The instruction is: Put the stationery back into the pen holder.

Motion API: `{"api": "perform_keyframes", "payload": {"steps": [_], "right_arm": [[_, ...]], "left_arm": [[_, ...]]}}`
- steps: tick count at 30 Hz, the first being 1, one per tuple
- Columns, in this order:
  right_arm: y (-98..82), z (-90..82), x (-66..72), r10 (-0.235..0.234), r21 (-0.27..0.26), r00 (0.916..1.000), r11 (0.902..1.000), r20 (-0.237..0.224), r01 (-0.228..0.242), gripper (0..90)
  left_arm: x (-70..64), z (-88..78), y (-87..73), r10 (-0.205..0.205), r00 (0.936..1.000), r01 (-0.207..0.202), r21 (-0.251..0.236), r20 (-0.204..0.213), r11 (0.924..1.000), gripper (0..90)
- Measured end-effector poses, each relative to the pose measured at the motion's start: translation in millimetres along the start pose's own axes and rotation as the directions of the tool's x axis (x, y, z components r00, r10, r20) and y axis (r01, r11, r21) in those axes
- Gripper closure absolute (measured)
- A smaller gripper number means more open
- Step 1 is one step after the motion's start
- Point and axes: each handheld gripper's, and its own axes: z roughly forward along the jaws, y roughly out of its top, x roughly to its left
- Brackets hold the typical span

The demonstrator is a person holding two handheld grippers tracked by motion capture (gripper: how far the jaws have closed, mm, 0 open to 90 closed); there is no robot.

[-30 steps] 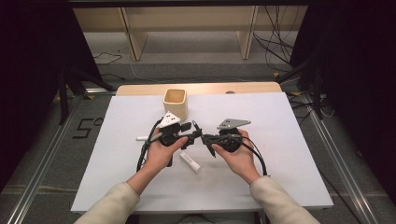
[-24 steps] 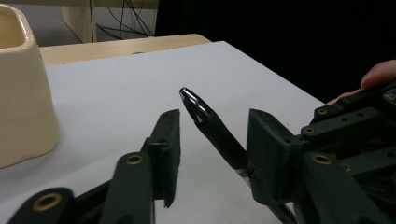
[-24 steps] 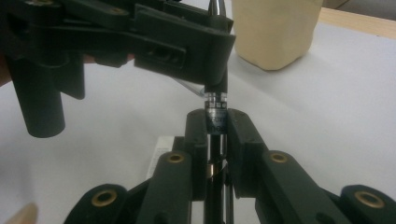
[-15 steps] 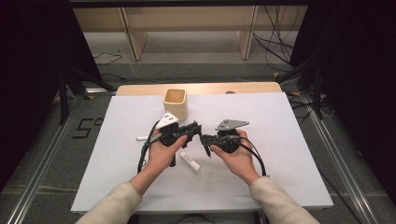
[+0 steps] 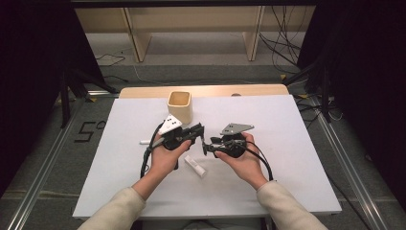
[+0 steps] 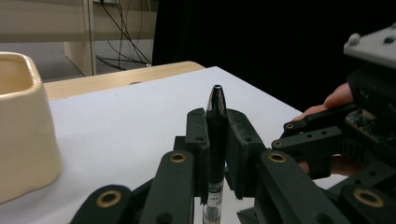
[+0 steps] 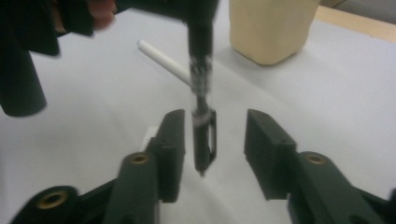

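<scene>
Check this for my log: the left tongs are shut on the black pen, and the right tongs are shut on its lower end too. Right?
Not quite. The left tongs are shut on the black pen, but the right tongs are open around its lower end, as the right gripper view shows.

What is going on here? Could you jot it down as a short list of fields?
Setting: a white table seen from above, with a person's two hands at work
Left claw: shut on a black pen, tip up
Right claw: open, jaws either side of the pen's lower end, not touching it
Cup: cream, open-topped, at the back of the table
White stick: lying flat on the table
White block: lying between the hands
</scene>
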Motion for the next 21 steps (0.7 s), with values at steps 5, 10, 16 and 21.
{"api": "perform_keyframes", "payload": {"steps": [5, 10, 16, 21], "right_arm": [[-7.8, -2.3, -8.5, 0.014, 0.008, 0.9994, 0.9999, 0.031, -0.014, 44.2], [-22.7, -7.7, -15.8, 0.046, 0.018, 0.9968, 0.9987, 0.066, -0.047, 37.9], [-37.2, -16.1, -18.6, 0.052, 0.031, 0.9932, 0.998, 0.104, -0.055, 37.1], [-44.3, -22.0, -20.3, 0.06, 0.028, 0.9907, 0.9975, 0.122, -0.064, 36.7]], "left_arm": [[6.6, -7.3, 4.8, -0.021, 0.9995, 0.02, -0.034, -0.022, 0.9992, 80.3], [12.1, -12.6, 7.9, -0.023, 0.9984, 0.02, -0.054, -0.052, 0.9984, 80.3], [15.2, -16.1, 10.2, -0.013, 0.9978, 0.009, -0.067, -0.065, 0.9977, 80.3], [19.8, -20.9, 13.9, -0.006, 0.9966, -0.001, -0.077, -0.082, 0.997, 80.3]]}}
